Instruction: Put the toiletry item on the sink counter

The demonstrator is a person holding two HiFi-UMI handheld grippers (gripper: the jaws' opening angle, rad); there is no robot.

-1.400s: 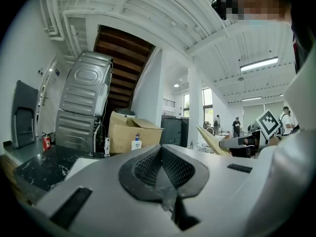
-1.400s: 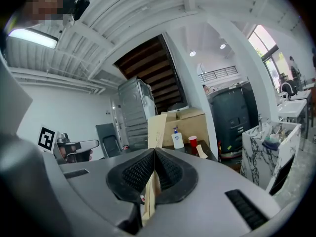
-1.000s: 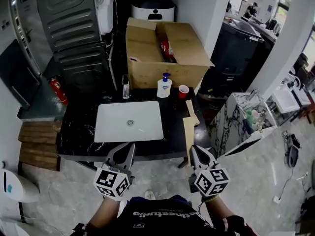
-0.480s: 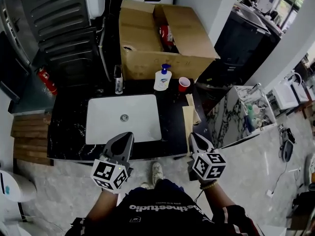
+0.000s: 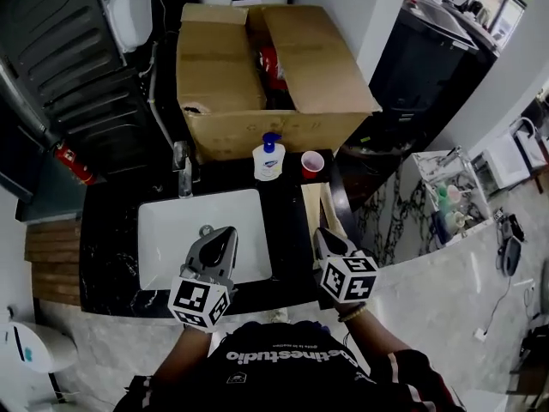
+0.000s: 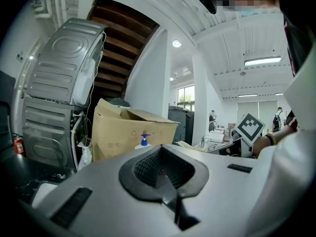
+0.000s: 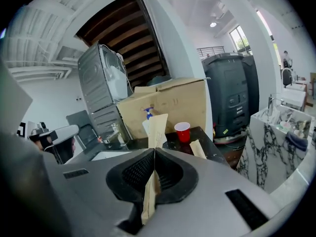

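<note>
A long flat tan paper packet (image 7: 157, 127), the toiletry item, is pinched between the jaws of my right gripper (image 7: 154, 153). It sticks out forward past the tips. In the head view the packet (image 5: 310, 209) reaches over the right part of the black sink counter (image 5: 107, 247), with the right gripper (image 5: 322, 235) at the counter's front edge. My left gripper (image 5: 225, 233) is over the front of the white basin (image 5: 171, 230). In its own view the left gripper (image 6: 161, 171) is shut with nothing between its jaws.
At the counter's back stand a white pump soap bottle (image 5: 268, 159), a red cup (image 5: 311, 163) and a chrome faucet (image 5: 183, 168). Behind them is an open cardboard box (image 5: 257, 127). A second tan packet (image 7: 198, 149) lies on the counter. A marble-fronted unit (image 5: 403, 221) stands at right.
The person has stepped closer to the sink. Both grippers have moved forward from short of the counter to over its front edge. The right gripper still holds the packet.
</note>
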